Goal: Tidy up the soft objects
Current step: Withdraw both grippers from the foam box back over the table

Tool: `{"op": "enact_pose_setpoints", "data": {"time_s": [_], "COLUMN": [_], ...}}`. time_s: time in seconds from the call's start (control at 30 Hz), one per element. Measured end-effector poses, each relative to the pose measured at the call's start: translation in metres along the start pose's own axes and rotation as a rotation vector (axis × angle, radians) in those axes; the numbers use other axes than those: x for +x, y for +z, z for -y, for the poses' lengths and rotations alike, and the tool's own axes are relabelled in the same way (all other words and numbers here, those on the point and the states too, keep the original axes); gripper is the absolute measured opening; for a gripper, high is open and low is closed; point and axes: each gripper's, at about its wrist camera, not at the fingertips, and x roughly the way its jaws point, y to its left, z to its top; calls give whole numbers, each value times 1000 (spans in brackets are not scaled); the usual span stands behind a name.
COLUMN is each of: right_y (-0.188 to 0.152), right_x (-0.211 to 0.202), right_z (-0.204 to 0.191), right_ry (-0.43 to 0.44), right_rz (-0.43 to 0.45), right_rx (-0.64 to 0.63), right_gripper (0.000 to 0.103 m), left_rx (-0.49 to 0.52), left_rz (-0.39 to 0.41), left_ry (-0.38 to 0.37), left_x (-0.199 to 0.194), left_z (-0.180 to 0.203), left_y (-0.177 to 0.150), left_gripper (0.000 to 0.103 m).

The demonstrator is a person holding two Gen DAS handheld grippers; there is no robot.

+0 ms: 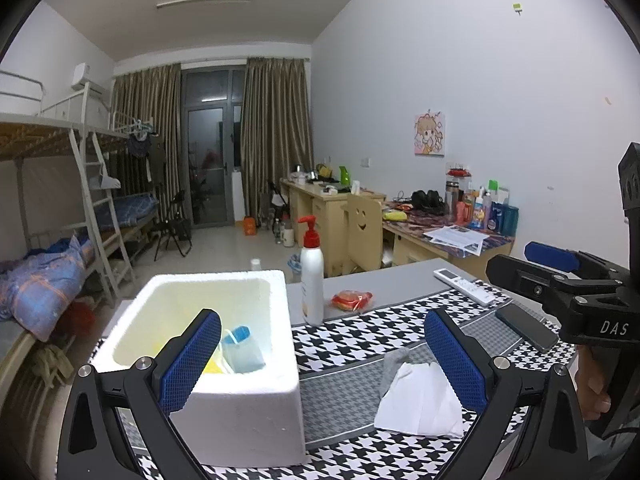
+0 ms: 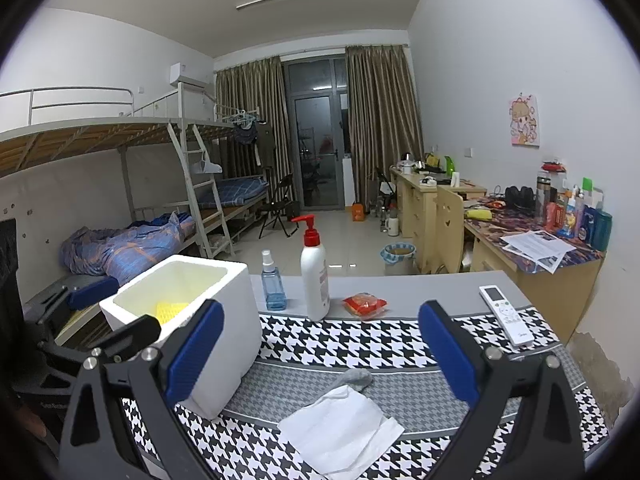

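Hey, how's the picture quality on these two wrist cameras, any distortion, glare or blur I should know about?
Left wrist view: strong fisheye bending, black corners, the ceiling light lit but mild; white cloth reads sharp. Right wrist view: same curved walls and dark rim, small reflections on the floor, white foam box and houndstooth mat crisp, soft shadows only.

My left gripper point(image 1: 322, 354) and right gripper point(image 2: 320, 354) look alike: black angular frames, silver screws at the joints, blue pads with a fine grid texture. The right one's body carries white "DAS" lettering in the left view.
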Motion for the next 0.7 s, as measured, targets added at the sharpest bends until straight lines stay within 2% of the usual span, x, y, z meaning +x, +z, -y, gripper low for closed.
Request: {"op": "enact_pose_setpoints", "data": {"time_s": [0.23, 0.43, 0.7], "right_y": [-6, -11, -18], "right_x": [1, 0, -2], "right_z": [4, 11, 16], "right_ry": [-31, -34, -31], "right_rz": [-8, -17, -20], "right_rx": [-6, 9, 18], "right_gripper": [100, 100, 100], "left_rx": [-12, -13, -46], "left_rz": [-4, 17, 5], "left_ry": [-8, -15, -18], "left_x": [0, -4, -1], "left_z": [1, 2, 1], "left_y": [-4, -7, -13], "left_gripper": [102, 102, 102]}}
